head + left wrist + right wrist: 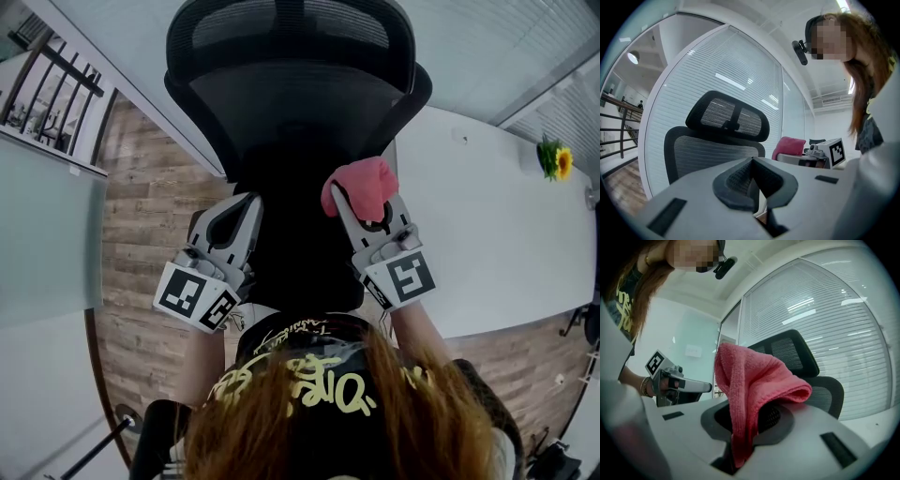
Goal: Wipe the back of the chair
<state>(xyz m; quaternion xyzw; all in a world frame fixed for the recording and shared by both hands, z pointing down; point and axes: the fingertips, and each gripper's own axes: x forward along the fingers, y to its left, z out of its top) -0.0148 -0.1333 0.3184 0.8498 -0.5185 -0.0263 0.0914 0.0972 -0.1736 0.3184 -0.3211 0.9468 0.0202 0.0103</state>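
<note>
Wood-floored office, one chair (pixel 291 94). Two tongs: right tongs (pixel 366 204) clamp one pink cloth (pixel 361 181); left tongs (pixel 244 204) closed together, empty.

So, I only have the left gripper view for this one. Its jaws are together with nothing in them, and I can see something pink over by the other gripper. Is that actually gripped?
Observer: Yes. In the right gripper view the pink cloth is pinched between the jaws of the right gripper and flops over them.
Operator: Where is it against the chair?
Observer: In the head view it sits low on the right side of the chair. I can't tell whether it touches.
Operator: Anything beside the chair?
Observer: A white table on its right, with a yellow flower at the far end.
</note>
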